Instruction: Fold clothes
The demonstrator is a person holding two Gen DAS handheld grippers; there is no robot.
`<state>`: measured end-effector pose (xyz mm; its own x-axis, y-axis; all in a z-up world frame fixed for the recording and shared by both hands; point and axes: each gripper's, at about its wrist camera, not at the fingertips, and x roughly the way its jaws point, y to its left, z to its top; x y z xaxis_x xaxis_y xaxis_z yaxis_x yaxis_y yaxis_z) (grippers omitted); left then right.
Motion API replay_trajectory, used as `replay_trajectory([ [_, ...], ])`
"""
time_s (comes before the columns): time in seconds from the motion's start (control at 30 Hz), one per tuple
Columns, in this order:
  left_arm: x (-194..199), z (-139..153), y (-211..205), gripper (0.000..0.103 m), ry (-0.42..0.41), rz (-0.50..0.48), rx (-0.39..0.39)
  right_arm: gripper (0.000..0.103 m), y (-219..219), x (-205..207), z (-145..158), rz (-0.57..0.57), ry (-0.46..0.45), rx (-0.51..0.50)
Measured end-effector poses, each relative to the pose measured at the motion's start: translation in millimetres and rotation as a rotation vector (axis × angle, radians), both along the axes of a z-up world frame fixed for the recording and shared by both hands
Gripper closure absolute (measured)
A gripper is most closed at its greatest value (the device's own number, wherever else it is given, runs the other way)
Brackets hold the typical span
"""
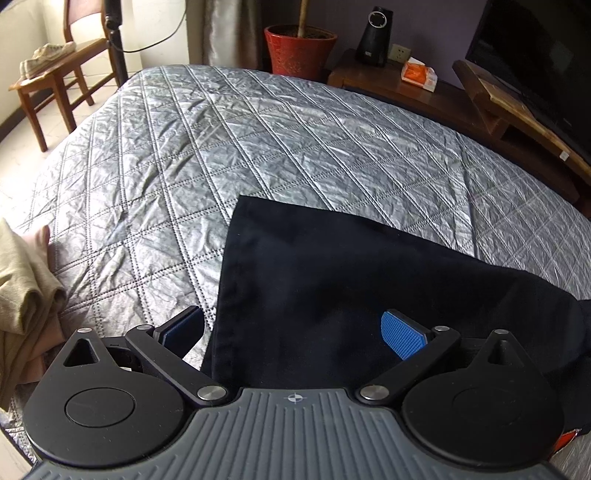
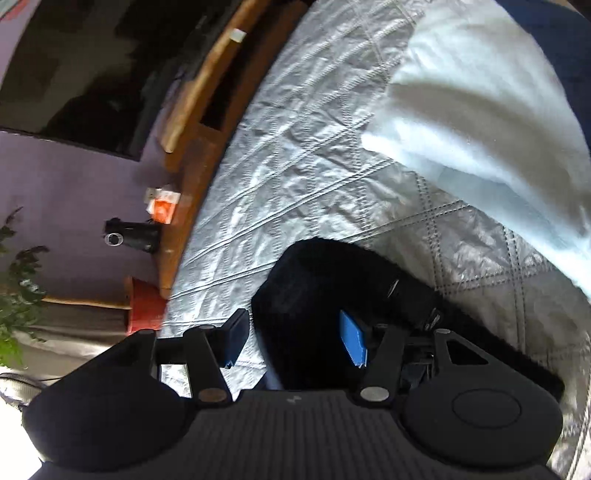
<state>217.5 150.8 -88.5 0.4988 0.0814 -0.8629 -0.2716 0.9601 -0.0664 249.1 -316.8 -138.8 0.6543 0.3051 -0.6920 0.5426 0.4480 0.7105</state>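
Red plant pot (image 1: 300, 50) on floor past far edge of grey quilted bedspread (image 1: 229, 147). Black speaker (image 1: 373, 35) and orange packet (image 1: 419, 75) on dark wooden cabinet (image 1: 373, 79), wall socket (image 1: 399, 51) between them. Television (image 1: 535, 55) at right. Pale sneakers (image 1: 46, 55) on wooden chair (image 1: 62, 70), far left.

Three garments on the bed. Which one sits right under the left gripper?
The black garment, spread flat on the silver quilt between the open left gripper's fingers. The beige garment is bunched off to its left; the light blue garment shows only in the right wrist view.
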Motion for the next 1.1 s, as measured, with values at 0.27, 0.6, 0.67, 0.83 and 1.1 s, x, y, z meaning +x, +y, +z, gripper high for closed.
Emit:
replay_trajectory([
  [0.27, 1, -5, -8, 0.0, 0.014, -0.021, 0.005, 0.087, 10, 15, 8, 0.157, -0.116, -0.178],
  [0.6, -2, -13, -20, 0.0, 0.046, -0.057, -0.029, 0.088, 36, 5, 65, 0.436, -0.316, -0.311],
  [0.67, -3, -13, -23, 0.0, 0.046, -0.074, -0.019, 0.088, 21, -4, 50, 0.371, -0.256, -0.214],
  [0.83, -4, -14, -20, 0.0, 0.05, -0.059, -0.024, 0.088, -17, -42, 17, 0.174, -0.215, 0.088],
  [1.1, -7, -18, -34, 0.001, 0.061, -0.122, 0.005, 0.088, -30, -95, 12, 0.127, -0.178, 0.084],
])
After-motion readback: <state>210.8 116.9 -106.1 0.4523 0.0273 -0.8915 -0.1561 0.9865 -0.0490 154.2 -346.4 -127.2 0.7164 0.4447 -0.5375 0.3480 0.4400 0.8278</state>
